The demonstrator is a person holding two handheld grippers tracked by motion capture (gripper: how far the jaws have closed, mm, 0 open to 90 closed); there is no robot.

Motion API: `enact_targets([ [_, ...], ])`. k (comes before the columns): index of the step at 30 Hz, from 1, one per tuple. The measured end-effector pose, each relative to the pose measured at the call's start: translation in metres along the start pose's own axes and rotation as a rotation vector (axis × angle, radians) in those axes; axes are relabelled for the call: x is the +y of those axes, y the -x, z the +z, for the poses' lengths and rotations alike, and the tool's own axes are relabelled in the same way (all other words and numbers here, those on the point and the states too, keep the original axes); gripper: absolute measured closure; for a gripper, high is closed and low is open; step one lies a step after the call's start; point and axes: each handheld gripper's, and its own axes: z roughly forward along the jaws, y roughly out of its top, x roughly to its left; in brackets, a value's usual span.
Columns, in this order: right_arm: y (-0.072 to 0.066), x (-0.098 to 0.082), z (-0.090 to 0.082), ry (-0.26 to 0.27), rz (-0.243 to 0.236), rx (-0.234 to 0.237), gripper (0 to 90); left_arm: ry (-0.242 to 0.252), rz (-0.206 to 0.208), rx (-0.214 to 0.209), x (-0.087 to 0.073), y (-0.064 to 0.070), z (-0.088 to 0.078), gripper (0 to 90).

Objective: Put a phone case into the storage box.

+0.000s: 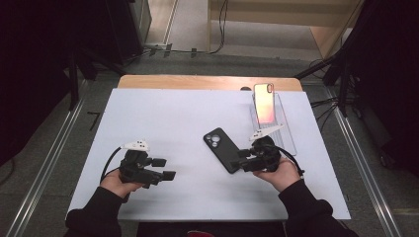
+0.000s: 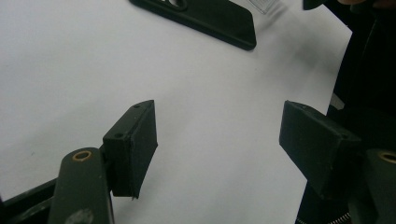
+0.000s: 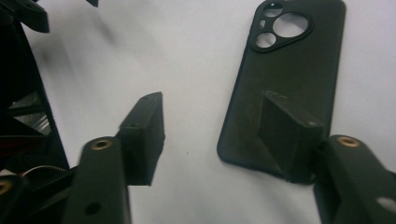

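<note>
Phone (image 1: 221,149): black, lying camera-side up on white counter (image 1: 168,118), right of centre, long axis running diagonally; three lens rings at its far end. Right gripper (image 1: 236,159): held in person's right hand (image 1: 282,174), low at phone's near end; fingers spread wide, nothing between them. In right gripper view one finger (image 3: 285,133) sits over phone's lower edge, contact can't tell; other finger over bare counter. Left gripper (image 1: 164,168): in left hand (image 1: 116,182), well apart from phone; fingers wide, empty. Clear stand (image 1: 281,118): far right of counter, carrying upright pinkish phone case (image 1: 264,103).
</note>
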Motion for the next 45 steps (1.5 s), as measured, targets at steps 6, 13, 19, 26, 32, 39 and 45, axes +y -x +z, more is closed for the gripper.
enact_targets([
  [6, 0.002, -0.016, -0.022, 0.050, 0.005, 0.040, 30.1, 0.005, -0.007, -0.014, -0.001, 0.002, 0.001, 27.9],
  [13, 0.009, -0.037, -0.039, 0.083, 0.013, 0.045, 25.8, 0.002, -0.021, -0.015, -0.003, 0.003, 0.002, 27.9],
  [19, 0.016, -0.054, -0.041, 0.069, 0.030, 0.035, 17.4, 0.013, -0.027, -0.021, -0.005, 0.004, 0.000, 27.9],
  [26, 0.018, -0.060, -0.042, 0.040, 0.046, 0.038, 14.3, 0.014, -0.026, -0.003, -0.010, 0.005, -0.003, 27.9],
  [32, 0.014, -0.055, -0.039, 0.036, 0.029, 0.047, 14.3, 0.009, -0.023, 0.002, -0.010, 0.004, -0.003, 27.9],
  [39, 0.007, -0.035, -0.039, 0.093, 0.040, 0.020, 14.1, 0.018, -0.026, 0.009, -0.010, 0.002, -0.003, 27.9],
  [45, 0.004, -0.010, -0.031, 0.098, 0.047, -0.038, 14.1, 0.018, -0.022, 0.011, -0.010, 0.003, -0.004, 27.9],
])
